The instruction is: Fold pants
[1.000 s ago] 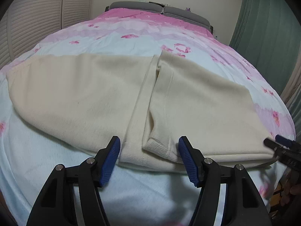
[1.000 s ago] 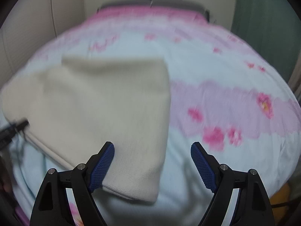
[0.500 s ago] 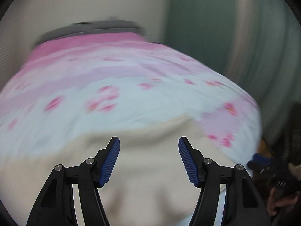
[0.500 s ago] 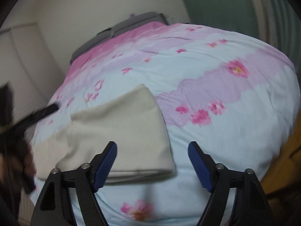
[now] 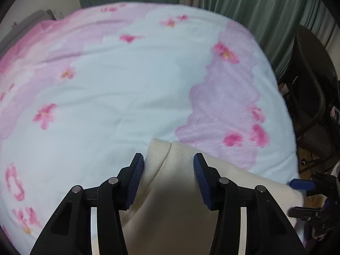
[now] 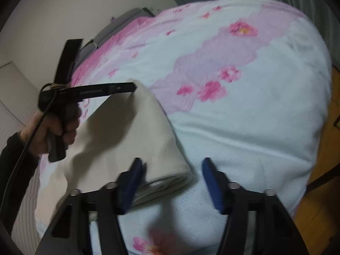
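The cream pants (image 5: 180, 191) lie folded on the flowered bed cover (image 5: 127, 85). My left gripper (image 5: 169, 159) points down at their far corner. Its jaws are closing, with the corner's two layers between the blue pads (image 5: 136, 170) and not pinched. In the right wrist view the pants (image 6: 127, 131) run back to the left. My right gripper (image 6: 172, 163) hangs over their near folded corner, jaws closing. The left pad (image 6: 133, 176) is at the cloth and a gap remains on the right. A hand (image 6: 53, 127) holds the left gripper, its tip (image 6: 131, 87) at the pants' far corner.
Green curtains (image 5: 255, 10) hang behind the bed. A dark wicker chair (image 5: 312, 106) stands close to the bed's right side. A grey headboard (image 6: 119, 27) sits at the wall end. Wooden floor (image 6: 318, 170) shows past the bed edge (image 6: 314, 148).
The left gripper swept right along the pants to their end corner, rolling as it went, and its jaws narrowed. The right gripper rolled, dropped onto the near corner and narrowed too.
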A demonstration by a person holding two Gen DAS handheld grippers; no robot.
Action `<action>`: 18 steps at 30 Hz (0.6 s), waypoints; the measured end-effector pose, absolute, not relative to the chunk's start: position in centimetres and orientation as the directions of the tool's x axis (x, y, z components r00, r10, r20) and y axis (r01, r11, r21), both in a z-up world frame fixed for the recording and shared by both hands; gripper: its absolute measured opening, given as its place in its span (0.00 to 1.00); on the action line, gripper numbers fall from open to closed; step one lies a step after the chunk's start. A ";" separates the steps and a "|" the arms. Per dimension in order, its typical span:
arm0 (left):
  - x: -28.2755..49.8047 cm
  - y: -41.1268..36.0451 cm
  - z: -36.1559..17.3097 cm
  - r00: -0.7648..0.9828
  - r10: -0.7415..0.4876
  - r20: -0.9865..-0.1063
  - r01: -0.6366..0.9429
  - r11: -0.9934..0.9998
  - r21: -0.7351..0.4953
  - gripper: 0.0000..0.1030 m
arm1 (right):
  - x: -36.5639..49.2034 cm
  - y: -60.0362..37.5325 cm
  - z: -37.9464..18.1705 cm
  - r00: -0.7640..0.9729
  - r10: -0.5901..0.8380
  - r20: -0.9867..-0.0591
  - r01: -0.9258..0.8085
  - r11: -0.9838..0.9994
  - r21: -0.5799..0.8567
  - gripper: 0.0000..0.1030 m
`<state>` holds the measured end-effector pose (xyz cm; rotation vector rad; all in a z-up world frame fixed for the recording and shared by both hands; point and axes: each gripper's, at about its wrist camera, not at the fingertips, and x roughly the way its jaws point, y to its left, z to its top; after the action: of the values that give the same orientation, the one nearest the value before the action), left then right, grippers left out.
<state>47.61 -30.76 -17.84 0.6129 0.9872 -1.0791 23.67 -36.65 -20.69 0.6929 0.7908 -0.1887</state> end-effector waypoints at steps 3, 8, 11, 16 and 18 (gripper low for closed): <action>48.8 -31.0 -19.3 0.128 -0.445 -0.886 0.918 0.391 -0.063 0.45 | 23.6 -36.6 -21.2 0.701 0.103 -0.706 0.399 0.763 0.508 0.34; 49.0 -30.9 -21.1 0.125 -0.488 -0.864 0.895 0.431 -0.114 0.44 | 23.5 -36.1 -22.2 0.669 0.085 -0.738 0.420 0.777 0.470 0.28; 48.3 -30.8 -20.4 0.158 -0.514 -0.843 0.893 0.438 -0.100 0.44 | 23.4 -35.9 -21.5 0.675 0.069 -0.735 0.413 0.790 0.454 0.31; 45.6 -28.7 -15.6 0.275 -0.555 -0.785 0.886 0.463 -0.016 0.44 | 22.4 -34.1 -16.6 0.742 -0.079 -0.666 0.376 0.872 0.314 0.48; 44.5 -27.2 -13.7 0.322 -0.563 -0.762 0.873 0.489 0.007 0.46 | 21.9 -32.9 -14.3 0.781 -0.115 -0.614 0.339 0.904 0.262 0.58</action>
<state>44.50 -27.17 -13.70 0.4640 0.7773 -0.9876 21.95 -32.91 -14.33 0.3733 0.6300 -0.2514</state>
